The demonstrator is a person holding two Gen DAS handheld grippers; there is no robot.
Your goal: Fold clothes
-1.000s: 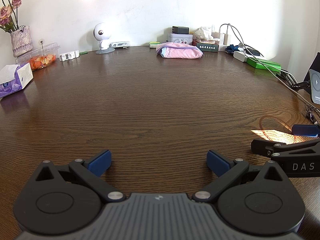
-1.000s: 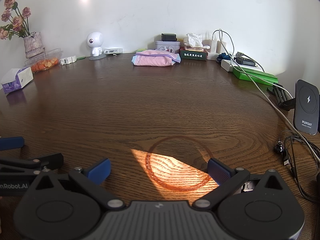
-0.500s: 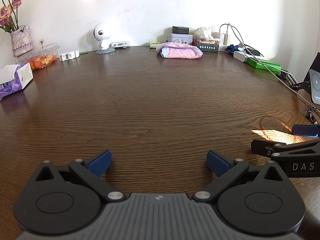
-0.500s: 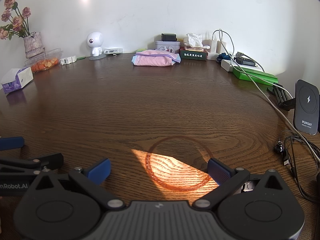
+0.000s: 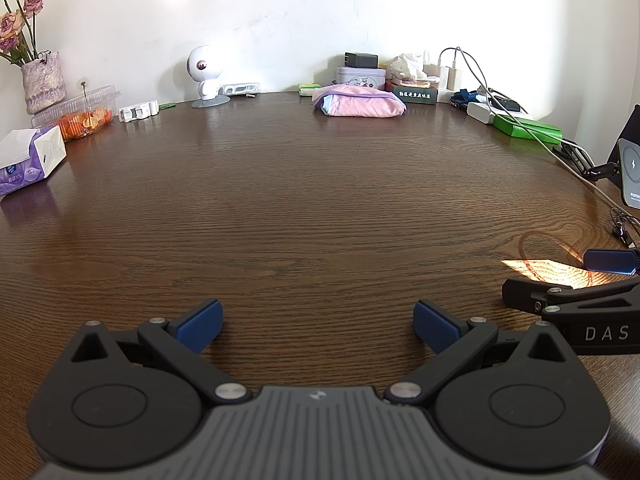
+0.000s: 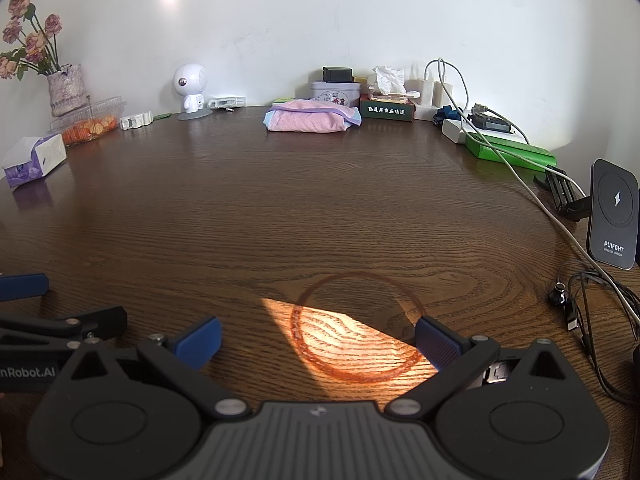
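Both the left hand-held gripper (image 5: 318, 322) and right hand-held gripper (image 6: 318, 338) gaped empty, near on the surface (image 5: 320, 208), while the soft, light pink garment (image 5: 360, 105), lying folded far off, likely wanted pinching at an edge.

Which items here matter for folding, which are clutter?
Job: pink garment, folded at the far edge; left gripper and right gripper, both open and empty.
Clutter: tissue box, vase, robot figure, charger, cables.
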